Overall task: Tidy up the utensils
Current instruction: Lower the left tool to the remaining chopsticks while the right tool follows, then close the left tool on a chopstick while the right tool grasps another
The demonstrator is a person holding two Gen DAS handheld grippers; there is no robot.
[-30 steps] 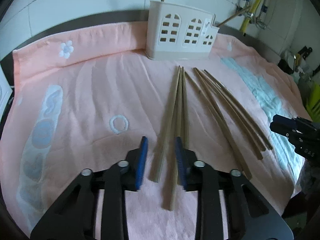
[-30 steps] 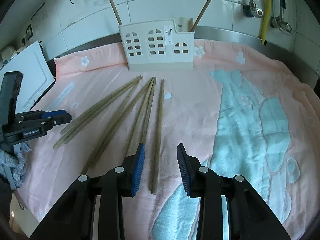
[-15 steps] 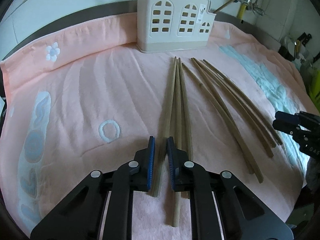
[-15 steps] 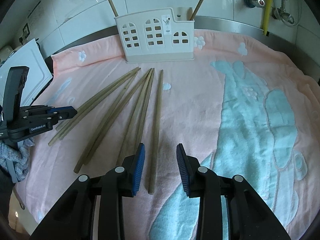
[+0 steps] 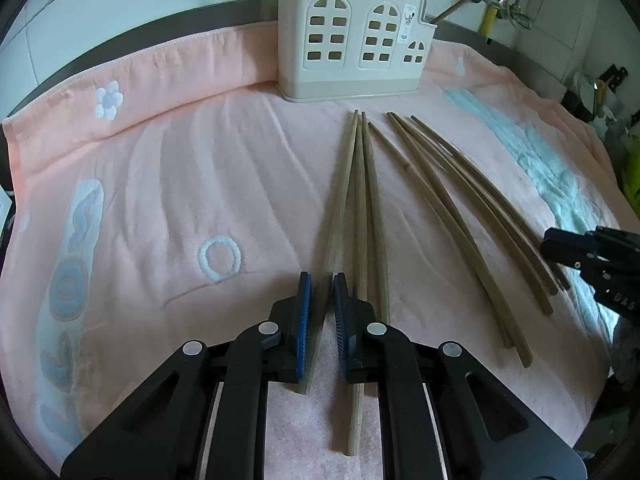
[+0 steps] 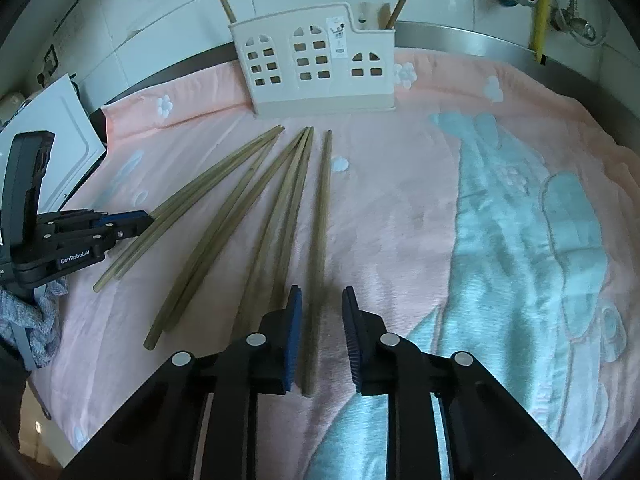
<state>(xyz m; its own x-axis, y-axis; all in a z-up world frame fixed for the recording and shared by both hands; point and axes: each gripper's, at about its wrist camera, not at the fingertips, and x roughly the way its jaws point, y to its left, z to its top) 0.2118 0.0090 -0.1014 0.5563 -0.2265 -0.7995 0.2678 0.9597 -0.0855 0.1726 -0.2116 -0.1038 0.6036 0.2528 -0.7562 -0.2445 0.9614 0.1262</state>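
Observation:
Several wooden chopsticks (image 5: 424, 184) lie fanned on a pink towel (image 5: 160, 168), tips toward a cream utensil holder (image 5: 352, 40) at the back. My left gripper (image 5: 321, 280) has closed its blue pads on the leftmost chopstick (image 5: 340, 200) near its thick end. My right gripper (image 6: 321, 294) is open, its jaws straddling the rightmost chopstick (image 6: 322, 208), which lies on the towel (image 6: 400, 200). The holder (image 6: 316, 68) has two chopsticks standing in it. The right gripper also shows in the left wrist view (image 5: 560, 246), and the left gripper in the right wrist view (image 6: 140, 220).
A white board (image 6: 60, 136) leans at the left edge. Pipes and a yellow hose (image 6: 540, 8) run along the tiled wall at the back right. A grey cloth (image 6: 32, 320) hangs at the front left edge.
My left gripper has closed from wide open onto the leftmost chopstick and moved slightly forward. My right gripper has moved forward along the rightmost chopstick and stays open.

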